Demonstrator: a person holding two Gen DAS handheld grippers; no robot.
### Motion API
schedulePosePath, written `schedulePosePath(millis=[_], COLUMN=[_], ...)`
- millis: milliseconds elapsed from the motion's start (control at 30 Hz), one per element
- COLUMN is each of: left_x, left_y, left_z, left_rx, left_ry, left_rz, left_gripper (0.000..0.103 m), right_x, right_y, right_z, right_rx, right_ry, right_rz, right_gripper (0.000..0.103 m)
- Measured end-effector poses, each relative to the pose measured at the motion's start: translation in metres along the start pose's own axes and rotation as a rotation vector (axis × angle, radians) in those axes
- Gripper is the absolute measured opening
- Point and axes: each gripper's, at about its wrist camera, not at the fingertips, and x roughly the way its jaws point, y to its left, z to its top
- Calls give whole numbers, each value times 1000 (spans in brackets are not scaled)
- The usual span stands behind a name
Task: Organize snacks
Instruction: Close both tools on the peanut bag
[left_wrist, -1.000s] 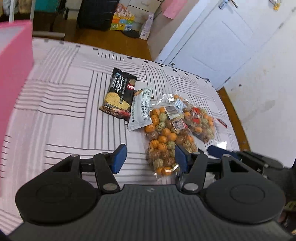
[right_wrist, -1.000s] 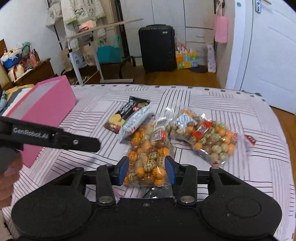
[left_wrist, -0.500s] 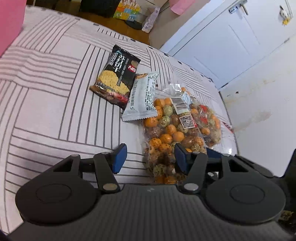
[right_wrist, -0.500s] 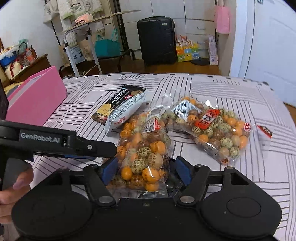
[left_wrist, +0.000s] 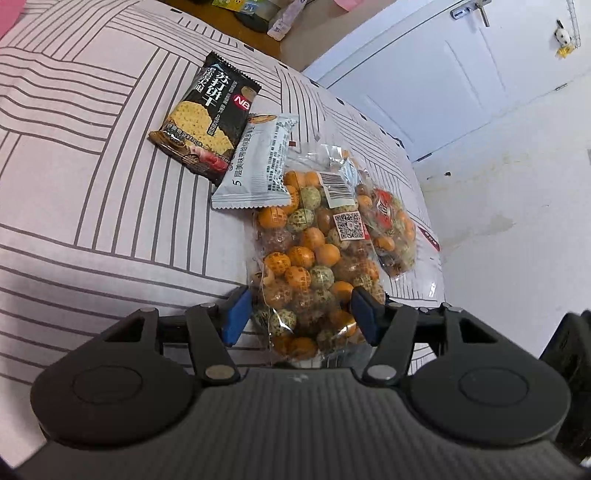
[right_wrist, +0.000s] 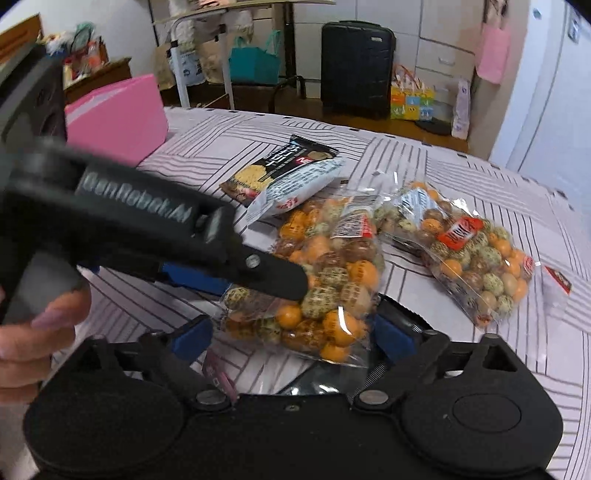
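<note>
Both grippers have dropped closer to the bed since a second ago, and the right gripper (right_wrist: 291, 338), which was pinched narrow around the near bag of coated peanuts (right_wrist: 325, 280), is now swinging wide apart.

So what's going on: four snacks are lying in a loose cluster on the striped bedsheet (left_wrist: 92, 192). The black cracker packet (left_wrist: 205, 118) is sitting farthest back, the white wrapper (left_wrist: 260, 162) is overlapping its edge and the top of the near peanut bag, and a second peanut bag (right_wrist: 476, 258) is lying just beside it to the right. The pink box (right_wrist: 118, 114) is sitting well apart at the far left, which I'm guessing is where all this is going.

Looks like a handover to me. The left gripper (left_wrist: 299, 314) is coming in from the side, straddling the near end of that same bag, jaws about half spread and widening a bit. In its own view the blue pads (left_wrist: 236, 314) are sitting right at the bag's sides, but I can't tell if they're actually pressing, so I'm calling it not gripped yet. The right one's jaws are opening with the bag between them, pads clear of the plastic.
</note>
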Motion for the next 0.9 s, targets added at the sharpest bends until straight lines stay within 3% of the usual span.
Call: schedulePosePath(millis=[100, 167, 400, 900], left_x=[1, 2, 0, -28], left_y=[-1, -1, -9, -45], left_z=[0, 0, -2, -11], left_rx=[38, 44, 79, 158], left_ry=[10, 14, 21, 55], left_rz=[-2, -2, 12, 102], left_gripper=[56, 55, 48, 49], right_x=[10, 12, 6, -20], right_y=[18, 20, 15, 22], right_z=[-5, -4, 7, 14], right_rx=[-80, -70, -26, 116], right_ry=[-19, -36, -19, 17], right_rz=[-107, -131, -134, -94], right_gripper=[103, 103, 98, 96])
